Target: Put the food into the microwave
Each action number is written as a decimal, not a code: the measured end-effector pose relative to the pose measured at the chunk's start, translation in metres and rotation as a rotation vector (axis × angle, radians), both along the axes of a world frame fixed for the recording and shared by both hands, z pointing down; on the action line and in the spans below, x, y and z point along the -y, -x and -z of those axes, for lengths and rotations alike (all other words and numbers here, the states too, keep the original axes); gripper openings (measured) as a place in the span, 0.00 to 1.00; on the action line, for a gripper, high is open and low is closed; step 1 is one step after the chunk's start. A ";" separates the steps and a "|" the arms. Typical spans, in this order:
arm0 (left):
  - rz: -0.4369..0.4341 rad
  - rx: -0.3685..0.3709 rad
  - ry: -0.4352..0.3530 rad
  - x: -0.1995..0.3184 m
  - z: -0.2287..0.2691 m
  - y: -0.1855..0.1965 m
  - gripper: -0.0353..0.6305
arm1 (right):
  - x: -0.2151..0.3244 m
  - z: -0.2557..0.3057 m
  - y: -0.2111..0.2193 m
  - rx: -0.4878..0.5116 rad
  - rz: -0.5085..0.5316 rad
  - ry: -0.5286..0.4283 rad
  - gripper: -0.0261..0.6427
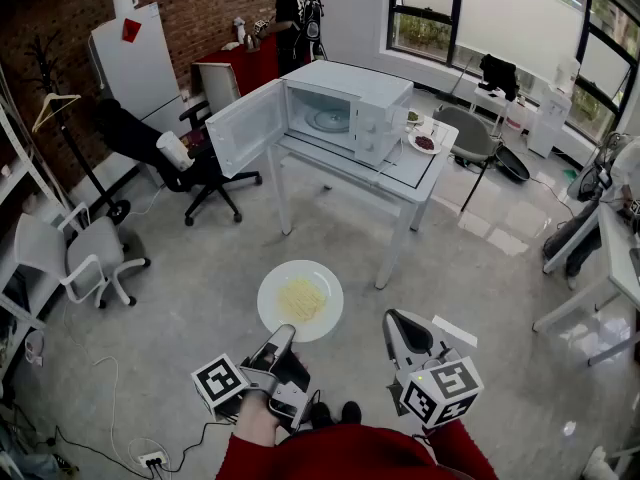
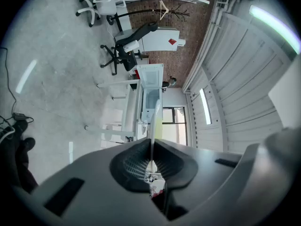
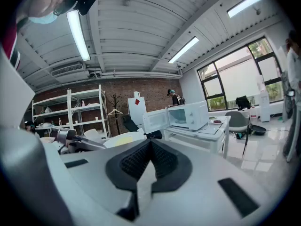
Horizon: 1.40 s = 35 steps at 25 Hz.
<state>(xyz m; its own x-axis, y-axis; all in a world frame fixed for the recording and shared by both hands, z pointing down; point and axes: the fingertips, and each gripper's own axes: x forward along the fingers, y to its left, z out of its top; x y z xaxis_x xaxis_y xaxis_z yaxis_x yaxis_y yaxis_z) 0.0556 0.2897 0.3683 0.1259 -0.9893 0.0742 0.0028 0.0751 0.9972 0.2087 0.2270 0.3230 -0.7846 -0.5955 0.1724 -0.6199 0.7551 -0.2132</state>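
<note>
While the left gripper point(image 1: 283, 334) is clamping the near rim of the white plate point(image 1: 275, 313), the plate is hovering level above the grey floor point(image 1: 190, 288), well apart from the microwave point(image 1: 352, 110), and the pale yellow food point(image 1: 301, 299) is lying heaped at its middle. The right gripper point(image 1: 393, 320) is hanging just beside the plate without touching it, its jaws pressing together on nothing. Ahead, the microwave is sitting on a white table point(image 1: 418, 173), its door point(image 1: 247, 126) standing wide open to the left and its glass turntable point(image 1: 328, 120) showing inside. A person point(image 1: 292, 18) is standing farther back by the brick wall point(image 1: 200, 8).
</note>
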 end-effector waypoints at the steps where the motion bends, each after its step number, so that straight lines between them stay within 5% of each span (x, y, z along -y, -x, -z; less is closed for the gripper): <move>1: 0.001 -0.002 0.003 0.000 -0.001 0.000 0.08 | 0.000 0.000 0.000 0.000 0.002 0.001 0.06; 17: 0.013 -0.003 0.002 0.003 -0.002 0.003 0.08 | 0.003 -0.007 0.003 0.012 0.020 0.022 0.06; 35: -0.010 0.039 -0.015 0.037 0.005 0.049 0.08 | 0.026 -0.016 0.034 -0.006 -0.016 0.063 0.06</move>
<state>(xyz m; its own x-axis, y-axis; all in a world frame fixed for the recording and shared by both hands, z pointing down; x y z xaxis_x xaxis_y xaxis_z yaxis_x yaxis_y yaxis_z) 0.0067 0.2523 0.3638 0.1334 -0.9890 0.0642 -0.0365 0.0598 0.9975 0.1747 0.2014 0.3386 -0.7740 -0.5958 0.2142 -0.6332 0.7303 -0.2565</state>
